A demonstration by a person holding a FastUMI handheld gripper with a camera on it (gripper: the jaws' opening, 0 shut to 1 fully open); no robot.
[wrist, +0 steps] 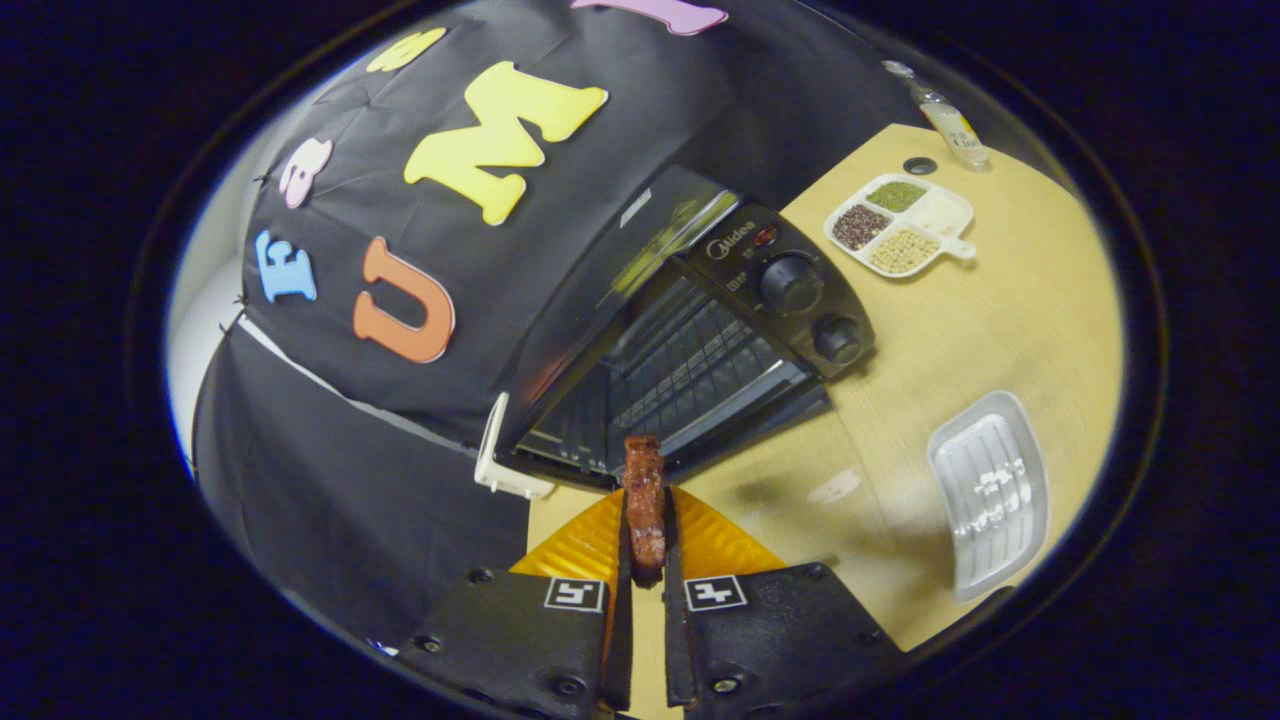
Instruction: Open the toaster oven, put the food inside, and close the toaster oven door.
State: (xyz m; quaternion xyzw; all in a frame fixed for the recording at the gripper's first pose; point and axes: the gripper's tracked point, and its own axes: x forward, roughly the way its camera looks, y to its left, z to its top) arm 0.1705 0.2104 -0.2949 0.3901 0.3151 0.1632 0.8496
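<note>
Reddish-brown strip of cooked meat (645, 505) sits clamped between the nearly closed fingers of the gripper (646, 520), just short of the black toaster oven (700, 320) whose door is already open, so loading and door-closing remain.

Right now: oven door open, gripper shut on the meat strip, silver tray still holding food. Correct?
One error: the silver tray is empty, as the gripper view shows. The rest holds: toaster oven door open, gripper shut on the meat strip.
</note>
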